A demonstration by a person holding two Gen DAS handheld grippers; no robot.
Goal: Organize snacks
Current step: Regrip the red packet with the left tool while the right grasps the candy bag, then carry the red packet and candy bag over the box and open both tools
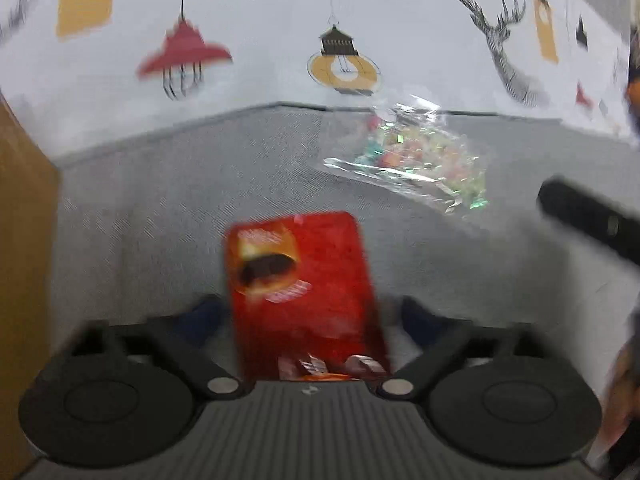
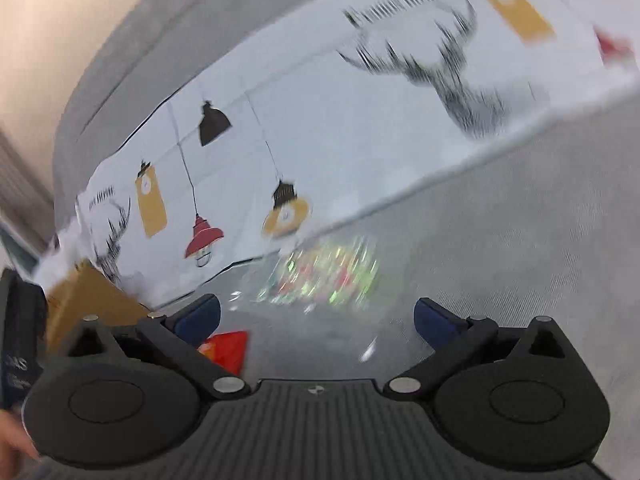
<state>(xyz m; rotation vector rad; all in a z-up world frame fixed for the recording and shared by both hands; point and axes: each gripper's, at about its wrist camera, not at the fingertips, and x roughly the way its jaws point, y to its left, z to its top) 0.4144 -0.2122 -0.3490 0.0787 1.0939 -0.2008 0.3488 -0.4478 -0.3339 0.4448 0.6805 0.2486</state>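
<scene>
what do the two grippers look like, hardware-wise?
Same build: left gripper and right gripper each have a black ribbed body, two round black discs, black link arms on silver pivot pins, dark blue fingers. Small round mark at body centre. No cables visible.

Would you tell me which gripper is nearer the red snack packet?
Left. The left gripper straddles the red packet, jaws open around it; the right gripper is off to its side, facing the candy bag.

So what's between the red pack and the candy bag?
Only bare grey cloth between red pack and candy bag, seen in the left wrist view.
</scene>
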